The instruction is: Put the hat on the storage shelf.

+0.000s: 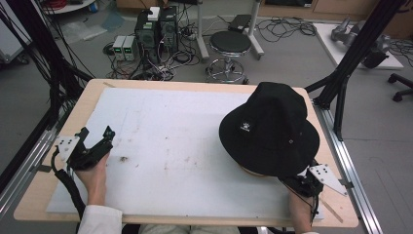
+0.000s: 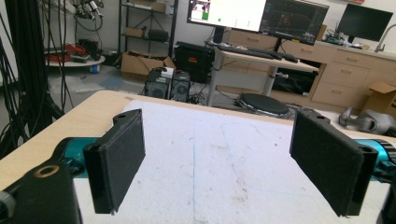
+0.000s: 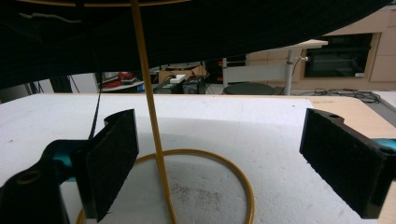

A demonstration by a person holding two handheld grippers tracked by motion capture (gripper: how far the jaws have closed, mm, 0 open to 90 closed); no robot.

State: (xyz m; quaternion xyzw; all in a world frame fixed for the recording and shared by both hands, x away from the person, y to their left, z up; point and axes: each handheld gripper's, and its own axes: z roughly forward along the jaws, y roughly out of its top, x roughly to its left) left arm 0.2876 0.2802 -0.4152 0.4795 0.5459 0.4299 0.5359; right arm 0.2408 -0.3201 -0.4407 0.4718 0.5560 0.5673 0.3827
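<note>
With our right gripper (image 1: 298, 181) open under the black bucket hat (image 1: 269, 131) on its yellow wire stand (image 3: 154, 140) at the tabletop's right, left gripper (image 1: 95, 136) open and idle, nudging the thin stand could topple it.

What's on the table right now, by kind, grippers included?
Hats: 1, the black hat
Stands: 1, the yellow wire stand under the hat
Grippers: 2, the left gripper and the right gripper, both open
Total: 4
</note>
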